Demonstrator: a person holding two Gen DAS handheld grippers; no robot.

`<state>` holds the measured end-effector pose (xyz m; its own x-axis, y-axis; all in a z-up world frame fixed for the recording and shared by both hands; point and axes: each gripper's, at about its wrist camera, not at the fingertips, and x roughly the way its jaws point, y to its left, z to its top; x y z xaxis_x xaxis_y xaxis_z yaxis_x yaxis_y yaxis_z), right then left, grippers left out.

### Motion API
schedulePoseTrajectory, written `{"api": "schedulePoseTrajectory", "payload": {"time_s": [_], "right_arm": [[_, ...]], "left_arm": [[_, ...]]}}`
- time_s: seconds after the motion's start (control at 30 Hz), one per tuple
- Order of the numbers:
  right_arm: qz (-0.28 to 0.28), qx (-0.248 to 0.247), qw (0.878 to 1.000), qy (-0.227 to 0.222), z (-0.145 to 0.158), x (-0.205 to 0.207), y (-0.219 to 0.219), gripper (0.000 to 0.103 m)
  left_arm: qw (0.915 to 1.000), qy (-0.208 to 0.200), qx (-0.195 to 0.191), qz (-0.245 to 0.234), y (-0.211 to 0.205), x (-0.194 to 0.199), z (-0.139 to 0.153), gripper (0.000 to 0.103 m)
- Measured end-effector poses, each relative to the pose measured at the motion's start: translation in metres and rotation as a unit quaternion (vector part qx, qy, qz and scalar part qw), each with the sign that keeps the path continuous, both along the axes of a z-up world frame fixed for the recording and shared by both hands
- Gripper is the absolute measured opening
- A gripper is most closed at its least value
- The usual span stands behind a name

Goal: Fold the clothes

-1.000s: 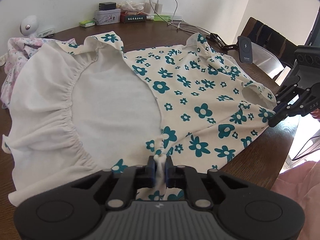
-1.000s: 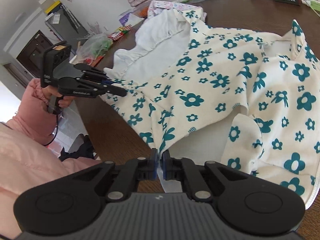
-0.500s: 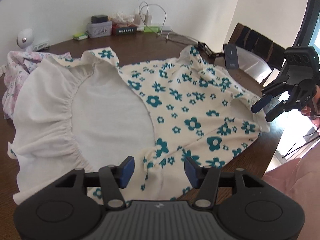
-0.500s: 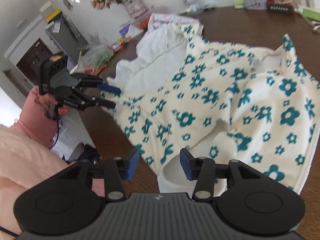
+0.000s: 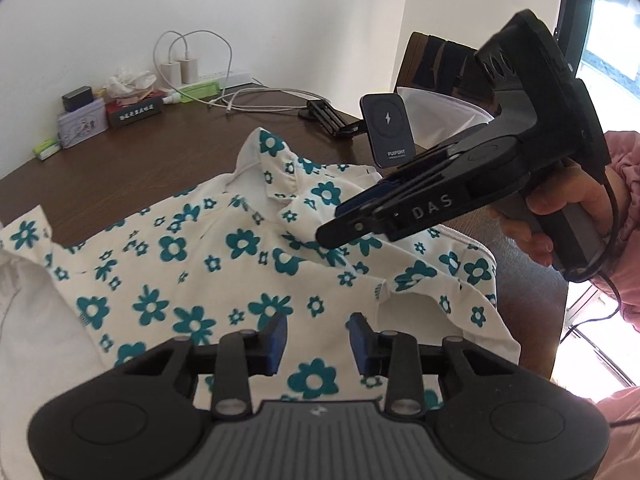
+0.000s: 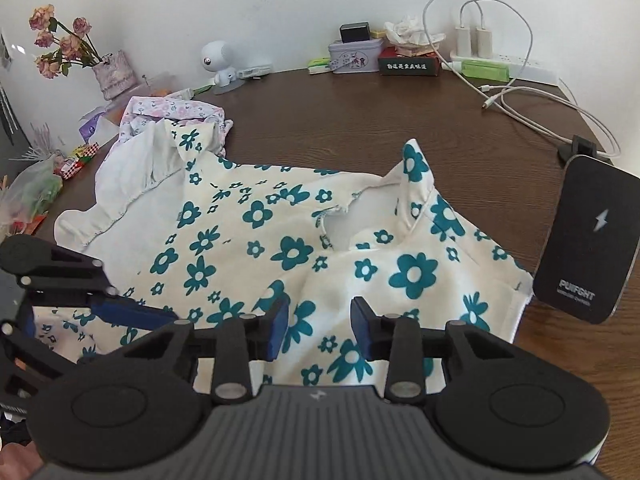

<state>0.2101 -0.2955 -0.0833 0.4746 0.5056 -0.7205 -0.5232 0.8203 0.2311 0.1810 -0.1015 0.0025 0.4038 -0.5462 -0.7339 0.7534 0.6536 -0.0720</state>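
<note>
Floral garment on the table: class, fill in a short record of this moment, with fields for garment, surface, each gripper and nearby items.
garment: floral garment, spread out, white inside showing at one end
surface: brown table
left gripper: over the cloth, jaws closing, nothing pinched
right gripper: over the cloth, jaws closing, nothing pinched
nearby: black charger stand, pink patterned cloth

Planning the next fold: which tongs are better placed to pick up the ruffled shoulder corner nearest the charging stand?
Probably right. The right tongs, closing on nothing, hover beside that corner; the left tongs hang over the floral garment's middle.
</note>
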Motion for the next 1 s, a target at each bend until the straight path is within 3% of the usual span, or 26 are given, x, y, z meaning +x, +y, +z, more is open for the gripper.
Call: {"api": "schedulePoseTrajectory", "payload": {"time_s": [0.1,0.23,0.37,0.43,0.47,0.5,0.53,0.57,0.6,0.7,0.87,1.0], "right_arm": [[0.01,-0.038,0.999,-0.011,-0.003,0.001,0.011,0.019],[0.0,-0.062,0.998,-0.008,-0.012,0.005,0.006,0.018],[-0.002,-0.039,0.999,-0.005,-0.014,0.006,-0.007,0.018],[-0.01,0.002,1.0,0.003,-0.011,0.004,-0.015,0.021],[-0.013,0.031,0.999,0.006,-0.007,0.002,-0.021,0.023],[-0.014,0.063,0.998,0.004,-0.001,-0.004,-0.027,0.035],[-0.011,0.076,0.997,-0.008,0.005,-0.012,-0.031,0.054],[-0.009,0.089,0.996,-0.02,0.011,-0.02,-0.034,0.063],[-0.007,0.101,0.994,-0.032,0.016,-0.029,-0.038,0.08],[0.003,0.087,0.993,-0.074,0.029,-0.055,-0.039,0.103],[0.007,0.068,0.992,-0.105,0.032,-0.089,-0.031,0.103],[0.039,0.052,0.99,-0.126,0.026,-0.113,-0.008,0.102]], "left_arm": [[0.9998,0.001,0.013,-0.013,-0.023,0.005,-0.009,0.029],[0.9991,0.007,0.03,-0.029,-0.035,0.005,-0.021,0.024],[0.9989,-0.002,0.036,-0.03,-0.036,0.002,-0.023,0.024],[0.9994,-0.005,0.028,-0.022,-0.032,-0.002,-0.019,0.026],[0.9997,-0.011,0.016,-0.017,-0.025,-0.006,-0.014,0.033],[0.9998,-0.016,0.005,-0.011,-0.017,-0.01,-0.01,0.04],[0.9997,-0.024,-0.007,-0.003,-0.009,-0.015,-0.004,0.056],[0.9991,-0.035,-0.021,0.008,0.003,-0.02,0.002,0.069],[0.9982,-0.045,-0.032,0.021,0.016,-0.026,0.007,0.077],[0.9944,-0.068,-0.041,0.069,0.056,-0.041,0.016,0.09],[0.9824,-0.088,-0.009,0.165,0.112,-0.063,0.013,0.091],[0.9734,-0.076,-0.012,0.216,0.152,-0.073,0.008,0.09]]}}
